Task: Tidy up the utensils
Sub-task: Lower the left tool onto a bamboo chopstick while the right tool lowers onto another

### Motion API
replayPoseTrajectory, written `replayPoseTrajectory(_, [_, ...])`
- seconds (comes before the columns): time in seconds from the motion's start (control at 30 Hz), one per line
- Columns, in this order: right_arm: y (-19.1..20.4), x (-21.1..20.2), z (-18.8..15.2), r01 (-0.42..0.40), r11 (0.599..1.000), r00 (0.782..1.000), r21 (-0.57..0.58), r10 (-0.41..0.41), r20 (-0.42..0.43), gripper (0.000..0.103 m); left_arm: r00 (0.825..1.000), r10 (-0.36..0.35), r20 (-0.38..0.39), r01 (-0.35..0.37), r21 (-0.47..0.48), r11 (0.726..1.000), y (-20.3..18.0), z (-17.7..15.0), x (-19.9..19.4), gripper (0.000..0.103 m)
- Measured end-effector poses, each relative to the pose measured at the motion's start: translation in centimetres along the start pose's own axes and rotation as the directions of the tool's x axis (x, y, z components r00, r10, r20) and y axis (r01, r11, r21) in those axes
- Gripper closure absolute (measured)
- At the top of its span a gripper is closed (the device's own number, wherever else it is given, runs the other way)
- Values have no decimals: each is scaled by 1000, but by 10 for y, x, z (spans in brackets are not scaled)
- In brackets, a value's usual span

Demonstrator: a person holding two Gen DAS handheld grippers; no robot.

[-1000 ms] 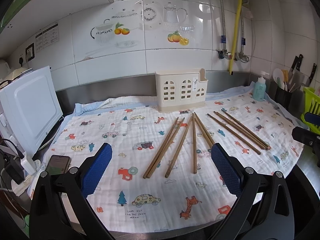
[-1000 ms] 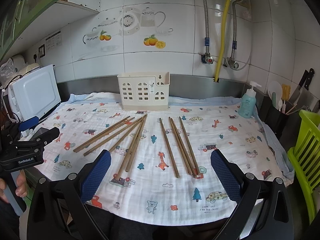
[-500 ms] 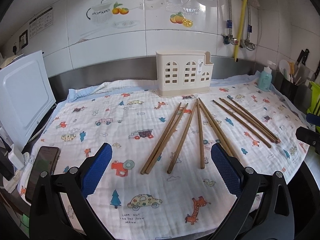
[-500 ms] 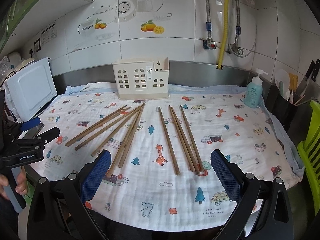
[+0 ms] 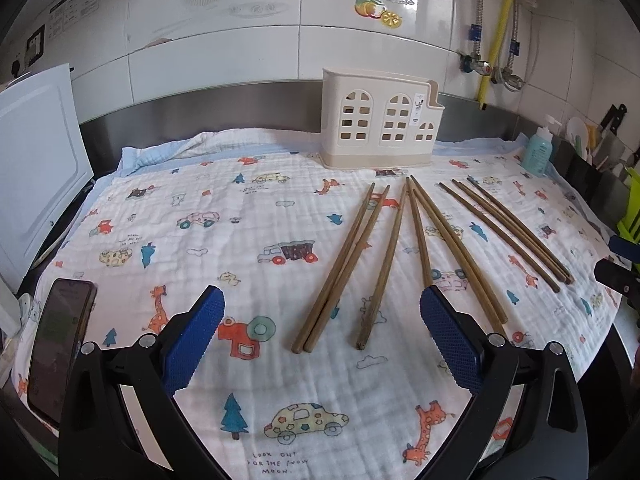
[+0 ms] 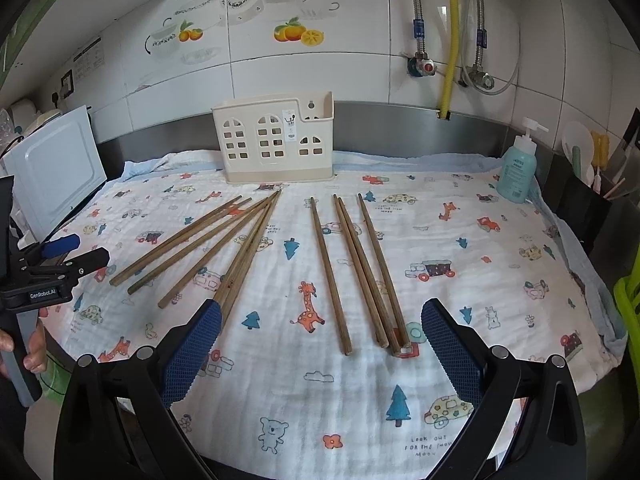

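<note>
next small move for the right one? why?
Probably ease the right hand-held gripper down onto the nearest chopsticks. It is open and empty, all the chopsticks lie loose on the cloth, and the holder behind them looks empty.

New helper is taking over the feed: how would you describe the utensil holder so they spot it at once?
Look to the back edge of the cartoon-print cloth, against the steel backsplash below the white tiles. The cream plastic utensil holder stands upright there, just beyond the far tips of the wooden chopsticks. Its arched, window-shaped cutouts make it look like a little house, unlike the teal soap bottle.
</note>
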State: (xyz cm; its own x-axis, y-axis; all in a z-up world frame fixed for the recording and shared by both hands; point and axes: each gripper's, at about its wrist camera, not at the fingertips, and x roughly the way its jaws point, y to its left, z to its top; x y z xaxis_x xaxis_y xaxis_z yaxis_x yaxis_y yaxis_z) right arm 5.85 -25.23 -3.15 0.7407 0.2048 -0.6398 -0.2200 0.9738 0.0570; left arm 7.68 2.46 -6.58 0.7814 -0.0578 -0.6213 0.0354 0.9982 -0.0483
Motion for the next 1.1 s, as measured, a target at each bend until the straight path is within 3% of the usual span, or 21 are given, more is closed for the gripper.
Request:
replayPoseTrajectory(0.33, [-23, 14, -3, -9, 999, 1000, 42, 10, -23, 6, 999, 11, -35, -11, 12, 1000, 20, 4, 22, 9])
replayPoseTrajectory(0.4, [-26, 15, -3, -9, 999, 1000, 43, 10, -21, 6, 999, 2, -47, -1, 26, 1000, 20, 5, 26, 21])
replayPoseTrajectory(0.47, [-27, 16, -2, -10, 999, 1000, 41, 11, -22, 6, 998, -11, -66, 13, 29, 999, 21, 5, 31, 22])
replayPoseTrajectory(0.57, [-28, 20, 0, -18, 999, 1000, 42, 19, -25, 7, 997, -19, -78, 24, 65, 998, 19, 4, 36, 32])
replayPoseTrajectory(0.83, [-34, 30, 4, -9, 999, 999, 43, 11, -41, 8, 986, -81, -144, 96, 99, 990, 20, 5, 54, 65])
replayPoseTrajectory(0.9, [-36, 32, 4, -6, 999, 999, 44, 8, -46, 9, 984, -94, -152, 111, 105, 988, 21, 4, 58, 69])
replayPoseTrajectory(1.0, [-38, 36, 4, -6, 999, 998, 47, 9, -60, 19, 980, -116, -164, 135, 109, 985, 19, 4, 61, 73])
replayPoseTrajectory(1.1, [-38, 40, 4, -4, 999, 997, 48, 7, -71, 20, 976, -124, -181, 148, 121, 982, 18, 3, 66, 75])
